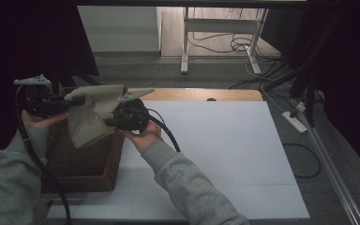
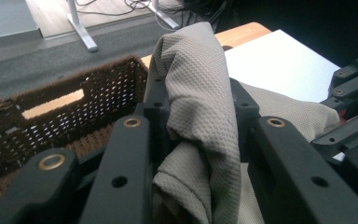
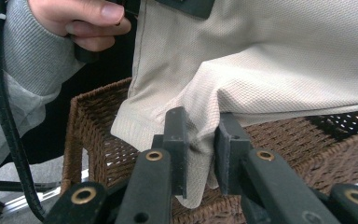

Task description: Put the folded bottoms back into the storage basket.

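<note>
A beige textured cloth (image 1: 91, 117) hangs between both grippers above a brown wicker basket (image 1: 82, 164) at the table's left side. My left gripper (image 1: 77, 100) is shut on the cloth's upper left part, and in the left gripper view a bunched fold of cloth (image 2: 200, 60) rises from between the left gripper (image 2: 198, 100) jaws. My right gripper (image 1: 110, 123) is shut on the right side. In the right gripper view the right gripper (image 3: 200, 126) pinches a lower fold of the cloth (image 3: 270, 60) over the basket (image 3: 98, 126).
The basket stands on a white board (image 1: 215, 154) that covers a wooden table (image 1: 201, 94). Behind it a desk frame (image 1: 185, 47) stands on the floor. Cables (image 1: 304, 159) and a power strip (image 1: 293, 119) lie on the floor at the right.
</note>
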The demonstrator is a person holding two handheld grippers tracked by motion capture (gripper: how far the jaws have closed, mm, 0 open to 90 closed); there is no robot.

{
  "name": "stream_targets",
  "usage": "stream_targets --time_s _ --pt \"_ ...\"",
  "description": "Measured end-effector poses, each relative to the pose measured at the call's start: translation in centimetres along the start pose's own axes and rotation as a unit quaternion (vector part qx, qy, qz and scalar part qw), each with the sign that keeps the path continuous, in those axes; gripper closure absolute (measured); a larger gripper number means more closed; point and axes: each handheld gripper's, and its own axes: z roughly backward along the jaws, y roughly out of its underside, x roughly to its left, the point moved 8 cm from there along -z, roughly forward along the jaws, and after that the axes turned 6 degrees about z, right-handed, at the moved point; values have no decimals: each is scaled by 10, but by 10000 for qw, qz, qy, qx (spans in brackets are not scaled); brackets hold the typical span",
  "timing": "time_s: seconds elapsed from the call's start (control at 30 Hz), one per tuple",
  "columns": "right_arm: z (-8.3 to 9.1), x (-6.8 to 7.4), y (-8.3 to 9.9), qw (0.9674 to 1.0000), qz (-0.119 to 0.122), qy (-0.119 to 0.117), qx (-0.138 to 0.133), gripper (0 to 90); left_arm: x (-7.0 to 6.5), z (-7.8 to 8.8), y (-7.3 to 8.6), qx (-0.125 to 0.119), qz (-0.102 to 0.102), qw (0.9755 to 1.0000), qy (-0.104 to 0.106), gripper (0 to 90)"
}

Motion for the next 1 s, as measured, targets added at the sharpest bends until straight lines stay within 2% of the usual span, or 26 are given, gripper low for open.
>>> stream_targets --time_s 0.7,1.0 --pt "-33 6 16 9997 -110 -94 208 767 30 -4 24 178 274 9994 -101 679" --pt "-47 7 24 9994 -196 -98 279 767 47 -7 38 304 419 9985 -149 679"
